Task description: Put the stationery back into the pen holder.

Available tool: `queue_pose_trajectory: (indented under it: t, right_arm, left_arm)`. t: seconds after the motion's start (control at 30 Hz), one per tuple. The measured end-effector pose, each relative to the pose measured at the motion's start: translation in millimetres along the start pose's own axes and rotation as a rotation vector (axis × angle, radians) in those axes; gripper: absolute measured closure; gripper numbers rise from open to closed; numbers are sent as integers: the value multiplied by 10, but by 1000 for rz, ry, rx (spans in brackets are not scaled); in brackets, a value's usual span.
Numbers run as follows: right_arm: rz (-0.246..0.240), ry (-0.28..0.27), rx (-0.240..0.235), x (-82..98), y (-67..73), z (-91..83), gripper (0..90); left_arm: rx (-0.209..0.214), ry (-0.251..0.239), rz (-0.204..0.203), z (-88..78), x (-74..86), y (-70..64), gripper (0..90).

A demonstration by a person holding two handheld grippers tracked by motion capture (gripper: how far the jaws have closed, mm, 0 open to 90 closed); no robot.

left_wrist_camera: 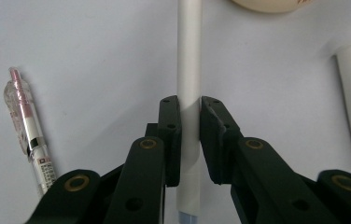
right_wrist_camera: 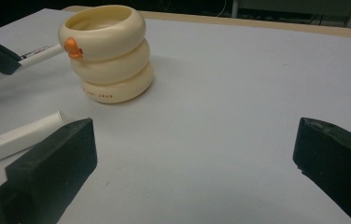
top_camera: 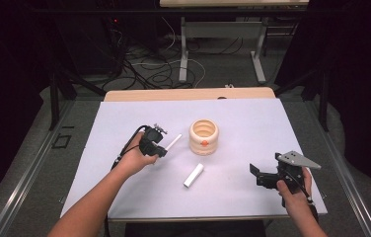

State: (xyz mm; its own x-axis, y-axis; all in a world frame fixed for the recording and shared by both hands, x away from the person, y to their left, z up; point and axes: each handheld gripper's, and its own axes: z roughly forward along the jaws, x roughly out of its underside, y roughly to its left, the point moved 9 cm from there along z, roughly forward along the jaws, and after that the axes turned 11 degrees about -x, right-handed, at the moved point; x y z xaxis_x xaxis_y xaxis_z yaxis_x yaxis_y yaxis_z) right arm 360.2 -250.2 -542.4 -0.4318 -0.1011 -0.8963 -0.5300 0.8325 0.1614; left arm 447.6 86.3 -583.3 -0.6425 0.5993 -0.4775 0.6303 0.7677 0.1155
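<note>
Left gripper (top_camera: 160,149) clenched on a white pen (left_wrist_camera: 189,70), pads pressing either side of the barrel, the pen's free end sticking out toward the cream ringed holder (top_camera: 204,137). Pen lifted off the white table cover (top_camera: 252,128), just left of the holder and not yet over its mouth. Right gripper (top_camera: 258,175) released, jaws spread wide with nothing between them, waiting well apart near the right front of the table. A second white tube (top_camera: 194,175) lying flat in front of the holder, between the two grippers; a pink-and-clear pen (left_wrist_camera: 28,130) lying on the cover beside the left jaws. Step in hand, probably: dropping the held pen into the holder. To do it well: raise the free end clear of the top ring, tip the barrel toward upright, centre it over the opening, then lower before letting go. Grip sits low on the barrel, so a long stretch hangs forward and may swing or knock the rim; slow wrist turn advised. Holder looks light and stands loose, so a sideways nudge could shove it. Which end of the pen leads is hard to tell at this size. Worth keeping the orange beak (right_wrist_camera: 72,47) side in sight as a check on the holder staying put.
</note>
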Motion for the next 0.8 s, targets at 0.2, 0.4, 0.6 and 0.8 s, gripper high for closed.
queue_pose_trajectory:
  t: [0.2, 0.4, 0.6, 0.8]
  right_arm:
    - [22, -2, -24, -8, 37, 39, 0]
    - [57, 3, -49, -25, 68, 59, 0]
    - [77, 25, -69, -46, 134, 96, 0]
    - [99, 25, -85, -109, 202, 131, 0]
  left_arm:
    - [26, -60, -35, -97, -26, -17, 790]
    - [42, -122, -77, -195, -55, -8, 790]
    - [69, -198, -145, -298, -105, -31, 790]
    - [100, -264, -197, -402, -156, -74, 790]
